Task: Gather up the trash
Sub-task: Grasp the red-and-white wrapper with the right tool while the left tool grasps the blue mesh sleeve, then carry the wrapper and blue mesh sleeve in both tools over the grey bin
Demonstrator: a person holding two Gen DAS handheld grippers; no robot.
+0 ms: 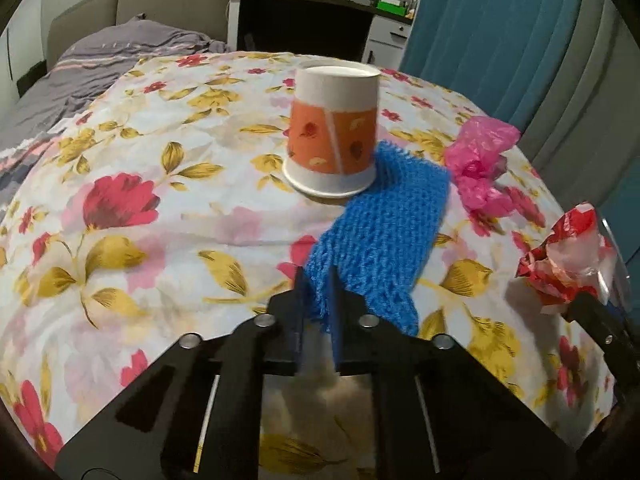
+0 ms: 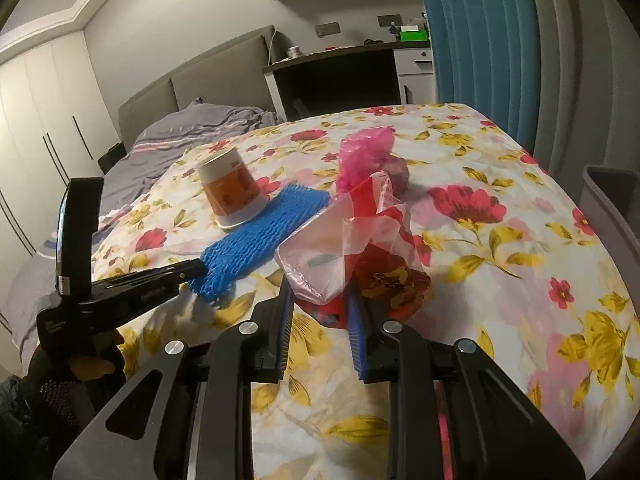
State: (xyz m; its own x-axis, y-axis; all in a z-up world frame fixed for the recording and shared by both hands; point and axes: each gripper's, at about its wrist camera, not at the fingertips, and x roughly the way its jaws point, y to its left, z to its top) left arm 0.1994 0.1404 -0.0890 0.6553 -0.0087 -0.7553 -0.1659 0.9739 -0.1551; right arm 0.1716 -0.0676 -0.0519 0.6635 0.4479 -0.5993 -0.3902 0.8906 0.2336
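While the left gripper (image 1: 318, 300) pinches its fingers on the blue foam mesh sleeve (image 1: 384, 224), an upturned orange-and-white paper cup (image 1: 334, 128) stands at twelve o'clock on the floral bedspread (image 1: 140, 200). Right view: the right gripper (image 2: 320, 320) clamps a crumpled red-and-clear plastic bag (image 2: 352, 252), a pink bag (image 2: 366, 152) at twelve.

My left claw (image 1: 318, 292) pinches the near end of the blue foam net (image 1: 384, 236), its far end touching the upside-down orange-and-white paper cup (image 1: 332, 128). My right claw (image 2: 320, 308) clamps the crumpled red-and-clear plastic bag (image 2: 356, 248). Crumpled pink bag (image 1: 480, 160) lies just beyond the net.
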